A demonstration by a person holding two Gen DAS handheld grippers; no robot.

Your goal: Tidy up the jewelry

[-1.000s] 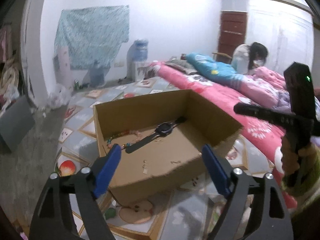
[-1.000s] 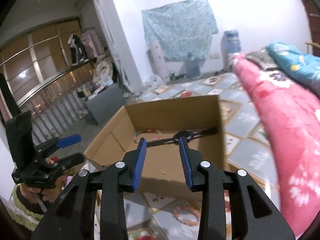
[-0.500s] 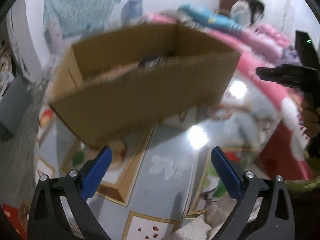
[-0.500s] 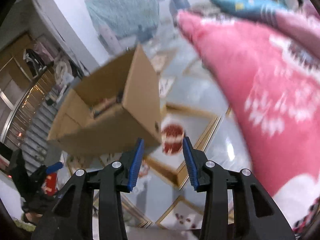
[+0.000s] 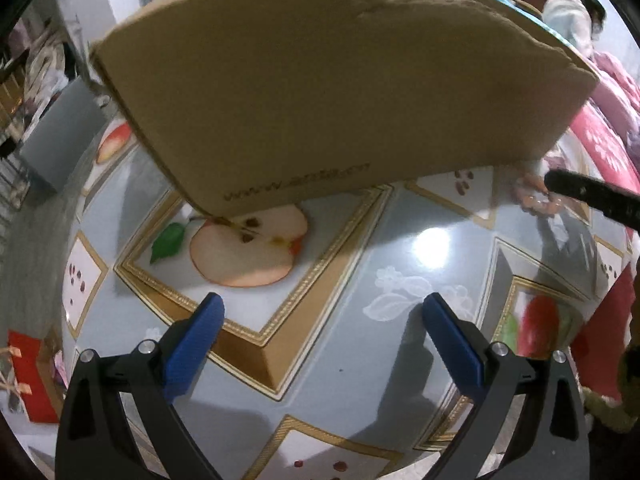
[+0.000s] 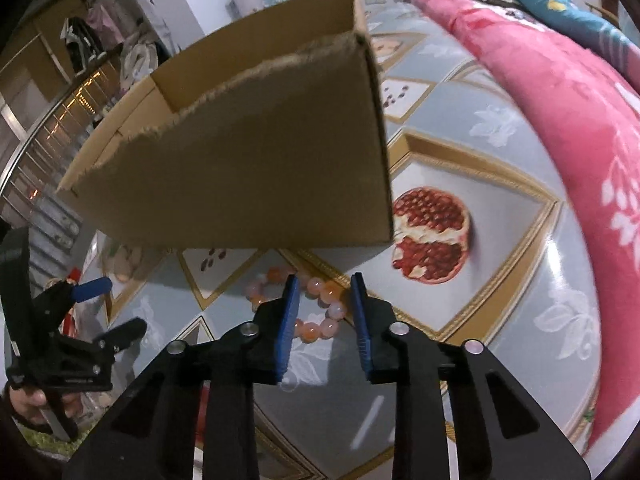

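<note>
A bracelet of pink and orange beads (image 6: 320, 286) lies on the patterned floor mat just in front of the cardboard box (image 6: 260, 172). My right gripper (image 6: 324, 304) points down over it. Its jaws are closing, with part of the bead ring between the blue pads, and I see no pad pressing on a bead. In the left wrist view the bracelet (image 5: 534, 198) shows at the right, beside a black finger of the right gripper. My left gripper (image 5: 320, 312) hangs wide open over bare mat, with nothing between its pads. The box wall (image 5: 320, 100) hides what is inside.
A pink flowered bed cover (image 6: 560, 140) runs along the right. The floor mat (image 5: 360, 260) has fruit pictures. A grey bin (image 5: 60, 132) stands at the left, a red packet (image 5: 28, 380) lies low left, and a person (image 5: 572, 20) is by the bed.
Both grippers have dropped and tipped down toward the floor, so the box's inside is out of sight. The right jaws have narrowed around the bracelet. The left jaws have spread wider.
</note>
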